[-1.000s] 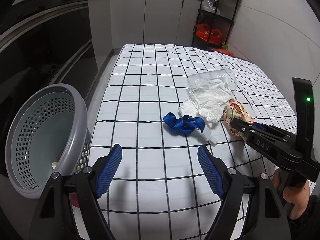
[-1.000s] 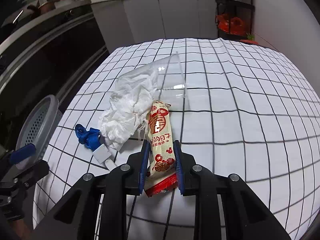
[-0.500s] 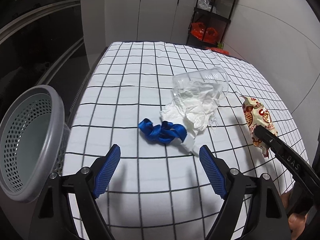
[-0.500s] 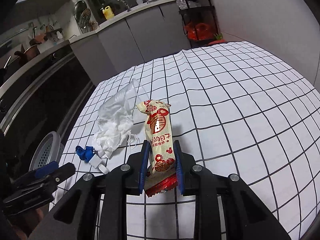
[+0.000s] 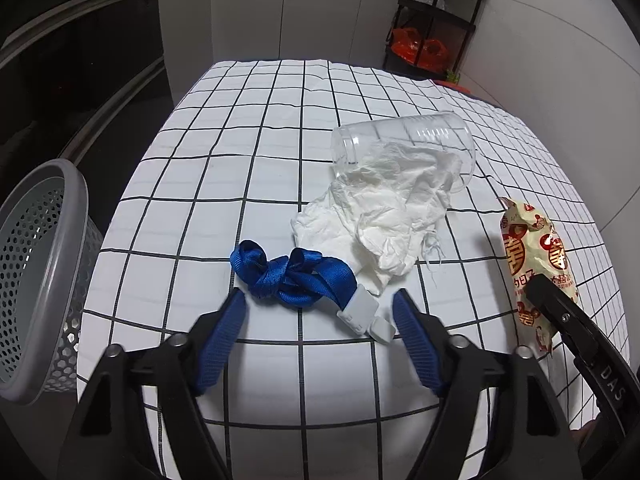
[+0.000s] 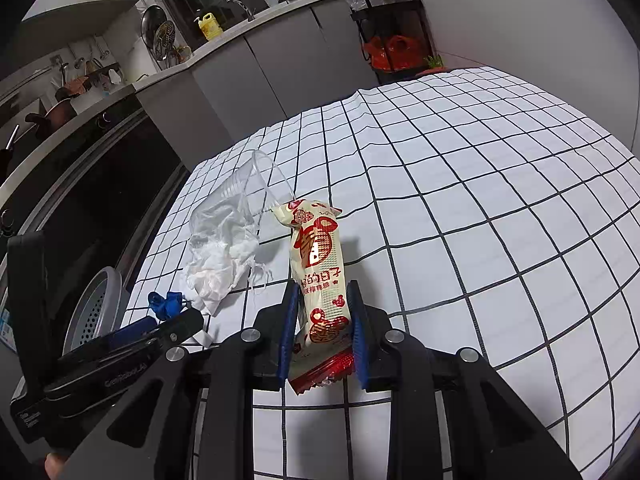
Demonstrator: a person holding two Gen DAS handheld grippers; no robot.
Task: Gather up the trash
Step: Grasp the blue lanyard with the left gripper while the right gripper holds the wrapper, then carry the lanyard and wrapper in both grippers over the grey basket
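A: The right claw (image 6: pixel 322 320) was clenched on the snack wrapper (image 6: pixel 318 276), blue pads pressed against both sides of its lower half. The wrapper stood nearly upright between them, its red crimped end at the bottom and its top leaning slightly left, lifted clear of the checked tabletop (image 6: pixel 460 208).

B: And the left claw (image 5: pixel 318 320)?

A: It was released, jaws spread wide with nothing between them. It hung low just in front of the blue strap (image 5: pixel 288 276), which lay knotted on the tabletop with its white clip (image 5: pixel 360 312) pointing toward the claw's right finger.

B: Where was the remaining litter?

A: The crumpled white tissue (image 5: pixel 384 220) lay touching the strap's far side. Part of it was stuffed into the clear plastic cup (image 5: pixel 404 140), which lay on its side behind the tissue with its mouth facing right in the left wrist view. From that view the wrapper (image 5: pixel 534 264) showed at the right edge, beside the tissue but apart from it.

B: And the bin?

A: The grey perforated basket (image 5: pixel 52 248) stood off the tabletop's left edge, close beside the left claw. Its inside was only partly visible.
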